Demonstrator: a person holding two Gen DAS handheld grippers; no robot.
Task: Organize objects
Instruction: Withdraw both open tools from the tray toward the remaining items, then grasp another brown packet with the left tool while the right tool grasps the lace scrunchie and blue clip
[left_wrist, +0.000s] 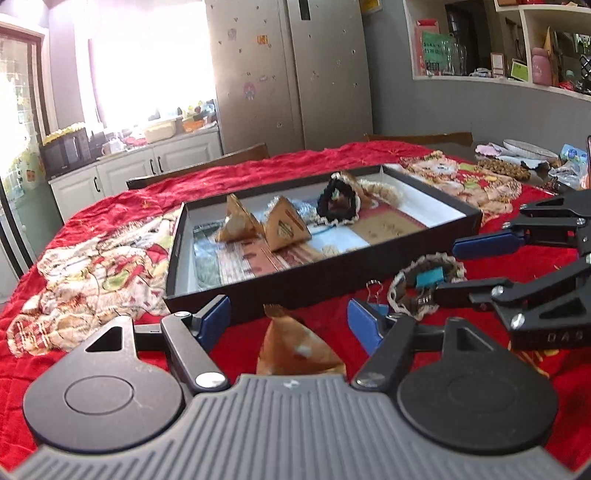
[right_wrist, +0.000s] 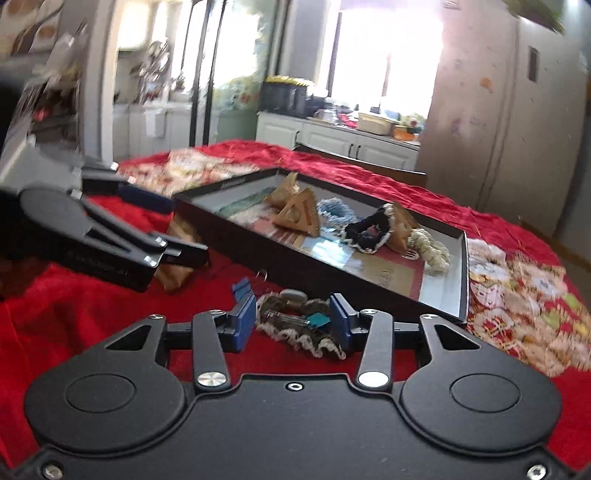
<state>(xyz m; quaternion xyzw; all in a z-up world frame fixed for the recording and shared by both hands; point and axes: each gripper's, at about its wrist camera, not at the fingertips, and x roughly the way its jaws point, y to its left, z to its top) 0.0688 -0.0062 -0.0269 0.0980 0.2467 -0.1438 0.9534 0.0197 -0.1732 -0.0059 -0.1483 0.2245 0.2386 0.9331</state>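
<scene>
1. Left hand-held gripper (left_wrist: 288, 321) spread wide, straddling a brown triangular packet (left_wrist: 299, 350) on the red-clothed tabletop (left_wrist: 110, 218).
2. Right hand-held gripper (right_wrist: 293, 325) parted around a brown lace-edged scrunchie (right_wrist: 299, 325), not clamped.
3. Both lie just beside the black tray (left_wrist: 332, 273).

Read only one clear mark: raised letters "DAS", moulded into the side of the black right gripper (left_wrist: 443, 264), low on its body. Caught dark characters on the green paper sign (left_wrist: 437, 46) in the white wall shelf (left_wrist: 480, 79), but too small to make out. Noticed handwriting on the brown card sheet (left_wrist: 391, 230) lying in the shallow black tray (left_wrist: 295, 280), blurred past reading. Saw a round printed label on the tan triangular packet (left_wrist: 286, 230), also unreadable. Picked out faint embossed lettering along the black left gripper (right_wrist: 173, 225), smeared by blur.
</scene>
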